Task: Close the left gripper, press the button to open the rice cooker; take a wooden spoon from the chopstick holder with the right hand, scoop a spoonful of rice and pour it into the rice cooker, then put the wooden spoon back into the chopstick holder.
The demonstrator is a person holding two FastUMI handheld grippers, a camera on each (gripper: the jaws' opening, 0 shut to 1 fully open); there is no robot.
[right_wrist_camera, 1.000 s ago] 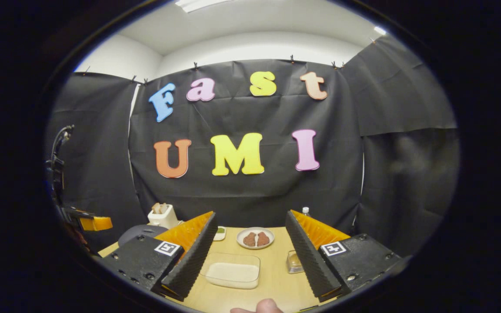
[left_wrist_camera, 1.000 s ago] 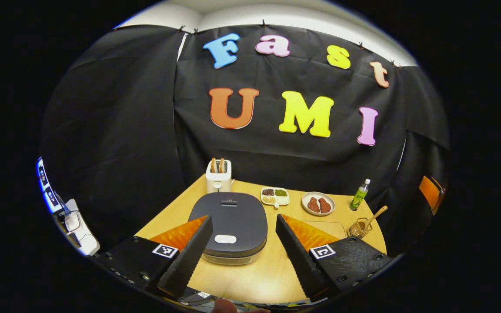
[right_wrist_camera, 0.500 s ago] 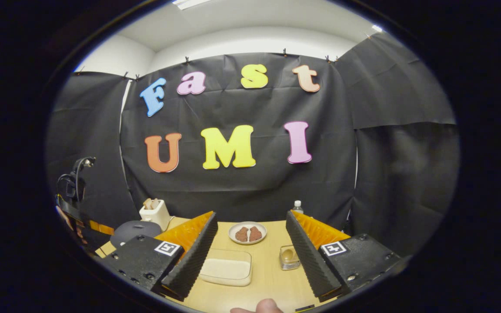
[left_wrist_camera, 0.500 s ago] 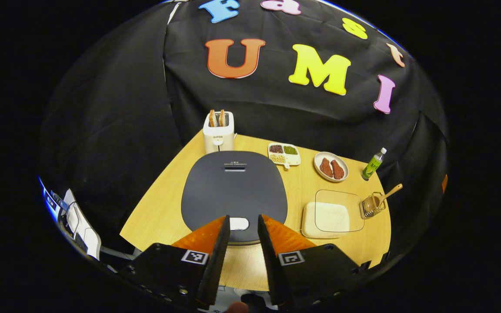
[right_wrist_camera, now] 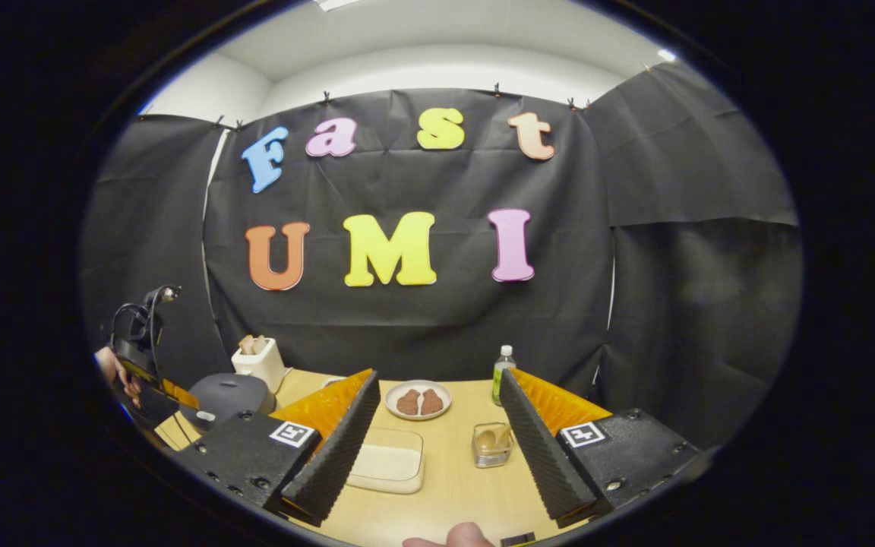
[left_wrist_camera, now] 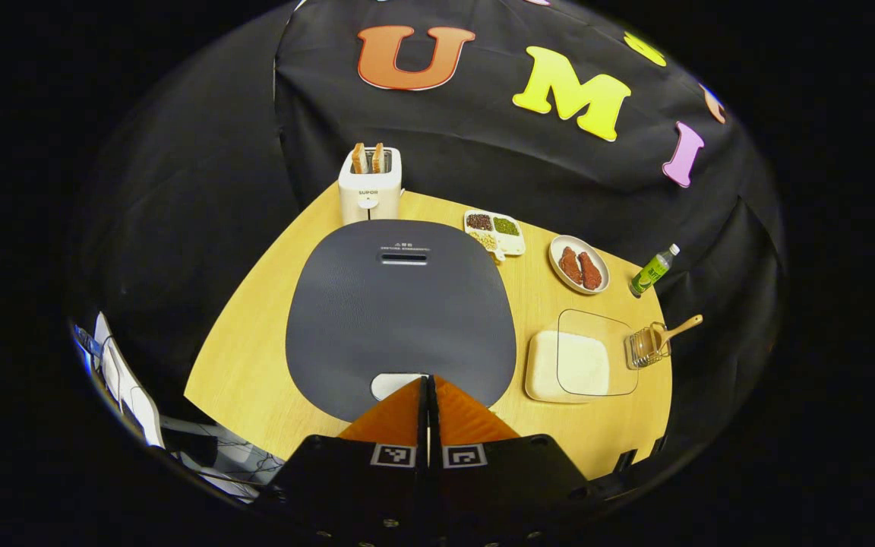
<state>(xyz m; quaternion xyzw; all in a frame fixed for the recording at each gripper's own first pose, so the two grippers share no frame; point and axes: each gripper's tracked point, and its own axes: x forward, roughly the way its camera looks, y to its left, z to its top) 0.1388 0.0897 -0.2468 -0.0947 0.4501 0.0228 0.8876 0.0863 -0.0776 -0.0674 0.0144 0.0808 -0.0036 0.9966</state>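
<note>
The dark grey rice cooker sits with its lid down, a white button at its near edge. My left gripper is shut with nothing in it, its tips right beside the button. A clear dish of white rice lies to the cooker's right. Past it a wire chopstick holder holds a wooden spoon. My right gripper stands open above the table's near edge, with the rice dish and the holder ahead of it. The cooker is at the left there, with the other gripper over it.
A white toaster with bread stands behind the cooker. A divided tray of beans, a plate with meat and a green bottle line the back of the wooden table. A person's hand shows at the far left.
My left gripper has gone from open to shut and come down over the cooker's front, its tips now at the button. The right gripper has swung slightly right, still open.
</note>
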